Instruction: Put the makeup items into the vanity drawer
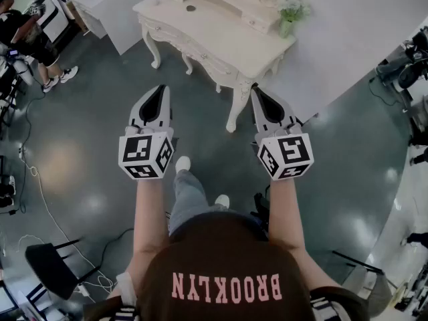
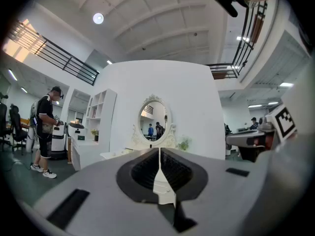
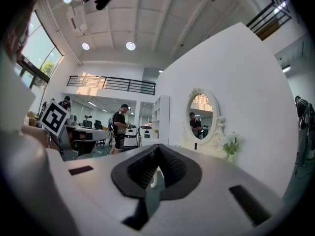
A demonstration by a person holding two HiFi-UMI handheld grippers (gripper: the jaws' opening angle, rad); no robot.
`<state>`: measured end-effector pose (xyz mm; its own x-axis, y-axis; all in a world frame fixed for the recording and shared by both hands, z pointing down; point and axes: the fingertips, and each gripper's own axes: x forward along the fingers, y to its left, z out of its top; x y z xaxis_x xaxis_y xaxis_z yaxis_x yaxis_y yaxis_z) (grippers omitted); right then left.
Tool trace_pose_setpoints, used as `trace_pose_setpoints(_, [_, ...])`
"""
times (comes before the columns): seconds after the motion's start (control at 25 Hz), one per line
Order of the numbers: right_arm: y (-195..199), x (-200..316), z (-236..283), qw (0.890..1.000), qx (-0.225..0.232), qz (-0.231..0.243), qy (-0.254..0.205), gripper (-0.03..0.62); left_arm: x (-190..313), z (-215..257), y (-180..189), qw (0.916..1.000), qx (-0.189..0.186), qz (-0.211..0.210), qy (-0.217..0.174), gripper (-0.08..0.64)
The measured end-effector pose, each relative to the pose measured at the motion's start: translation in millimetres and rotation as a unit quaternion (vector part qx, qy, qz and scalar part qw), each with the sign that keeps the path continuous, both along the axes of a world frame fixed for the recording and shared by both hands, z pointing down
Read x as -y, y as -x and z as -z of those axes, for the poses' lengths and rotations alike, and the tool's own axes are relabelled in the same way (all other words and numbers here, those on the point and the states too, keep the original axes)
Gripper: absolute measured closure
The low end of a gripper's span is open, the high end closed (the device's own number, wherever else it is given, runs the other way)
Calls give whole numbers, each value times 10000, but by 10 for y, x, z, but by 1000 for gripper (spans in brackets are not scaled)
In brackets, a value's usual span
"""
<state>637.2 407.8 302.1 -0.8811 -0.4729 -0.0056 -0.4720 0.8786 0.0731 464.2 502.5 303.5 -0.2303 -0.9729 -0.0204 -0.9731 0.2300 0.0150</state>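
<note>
- The left gripper (image 1: 160, 91) and the right gripper (image 1: 258, 92) are both held out level in front of the person, each with its jaws pressed together and nothing between them
- The vanity (image 1: 227, 42) stands ahead across open floor, well apart from both grippers; the task has not begun
- A few small things (image 1: 191, 8) lie on its top and may be the makeup items, but they are too small to name; the drawer (image 1: 200, 57) in the front looks closed
- The step in hand seems to be the approach: walk up until the top is within easy reach, facing the front squarely between the curved legs
- It would be best to part the jaws of one gripper early and pull the drawer fully out before lifting anything
- Keep clear of the plant (image 1: 289, 15) at the right end of the top and of the mirror (image 2: 153, 117)
- The only readable writing is "BROOKLYN" on the person's brown shirt (image 1: 227, 266); the cubes carry only square markers
</note>
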Motion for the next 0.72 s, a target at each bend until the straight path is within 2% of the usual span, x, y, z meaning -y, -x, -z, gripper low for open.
trace_pose_setpoints(0.36, [630,280,43,9999,25,-118,41,600,328,54,651,9999,2,-125,9,549])
trace_pose_setpoints(0.72, [1574,823,79,9990,124,-410,110,598,889,96,1719,9997,-29,-245,14,549])
